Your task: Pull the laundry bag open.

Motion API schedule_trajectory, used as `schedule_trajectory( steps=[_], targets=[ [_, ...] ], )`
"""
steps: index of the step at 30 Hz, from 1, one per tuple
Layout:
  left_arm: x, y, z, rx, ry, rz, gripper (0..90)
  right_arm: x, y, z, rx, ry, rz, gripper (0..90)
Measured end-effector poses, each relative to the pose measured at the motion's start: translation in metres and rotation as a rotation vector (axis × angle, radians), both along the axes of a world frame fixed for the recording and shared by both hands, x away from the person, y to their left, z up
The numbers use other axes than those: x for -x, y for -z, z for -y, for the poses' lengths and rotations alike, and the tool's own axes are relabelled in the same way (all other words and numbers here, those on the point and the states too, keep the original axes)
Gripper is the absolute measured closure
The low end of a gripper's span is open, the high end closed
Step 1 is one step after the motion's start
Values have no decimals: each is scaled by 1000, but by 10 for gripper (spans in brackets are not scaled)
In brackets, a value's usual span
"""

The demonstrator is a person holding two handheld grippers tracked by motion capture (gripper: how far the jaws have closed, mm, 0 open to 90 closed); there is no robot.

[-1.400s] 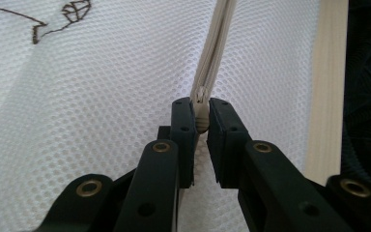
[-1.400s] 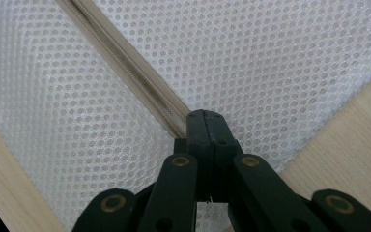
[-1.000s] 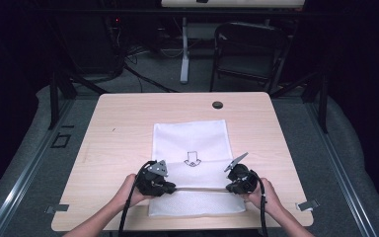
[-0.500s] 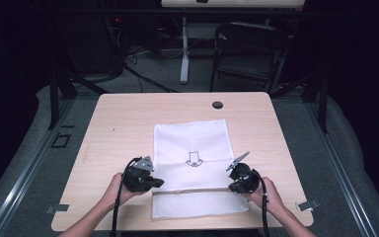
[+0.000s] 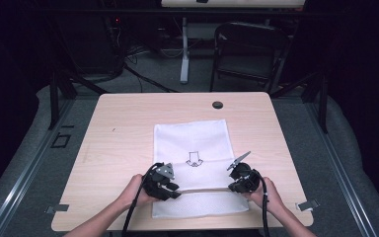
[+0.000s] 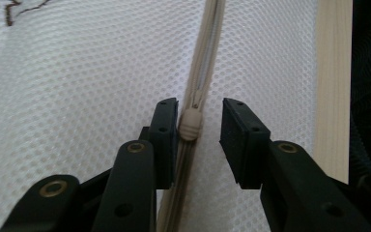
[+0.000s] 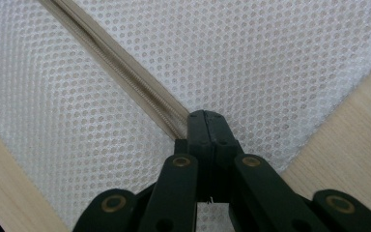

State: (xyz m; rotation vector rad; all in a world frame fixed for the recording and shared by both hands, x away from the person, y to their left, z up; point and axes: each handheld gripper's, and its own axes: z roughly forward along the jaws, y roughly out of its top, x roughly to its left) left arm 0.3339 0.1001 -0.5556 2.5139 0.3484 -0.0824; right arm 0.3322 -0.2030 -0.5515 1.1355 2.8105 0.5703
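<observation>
A white mesh bag [image 5: 192, 140] with a printed arrow lies flat on the wooden table [image 5: 123, 128]. A beige zipper [image 6: 207, 58] runs across its near part. My left gripper [image 5: 175, 191] sits at the zipper's left end. In the left gripper view it [image 6: 200, 108] is open, with the small ribbed zipper pull [image 6: 190, 124] between its pads, against the left one. My right gripper [image 5: 232, 186] is at the bag's right side. In the right gripper view it [image 7: 206, 116] is shut on the end of the zipper [image 7: 116, 67].
A black round grommet [image 5: 217, 104] sits in the table's far edge. A dark chair [image 5: 246, 49] and a post stand on the floor behind the table. Metal clips [image 5: 306, 205] mark the front corners. The bag's near edge lies close to the table's front edge.
My left gripper went out to the left off the bag, then came back right to the zipper's left end. The right gripper stayed put, shut on the zipper.
</observation>
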Motion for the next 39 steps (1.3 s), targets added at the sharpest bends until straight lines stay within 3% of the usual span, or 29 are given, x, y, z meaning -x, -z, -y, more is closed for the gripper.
schedule_trajectory(
  steps=[2,5,12,19,21,30,39],
  targets=[
    [3,4,7,-36,18,31,746,0,0,0,0,6,3,900],
    [6,4,13,-55,51,60,808,1,0,-1,1,11,8,900],
    [6,4,14,-69,54,50,800,2,0,-3,14,9,19,900],
    [2,3,9,-61,21,29,816,1,0,-2,16,2,12,900],
    [1,1,6,-39,12,28,816,1,0,-2,17,1,14,900],
    [1,-9,2,-17,0,46,816,2,1,-3,6,9,18,900],
    [0,-8,0,-11,-5,45,817,1,0,-2,14,0,8,900]
  ],
)
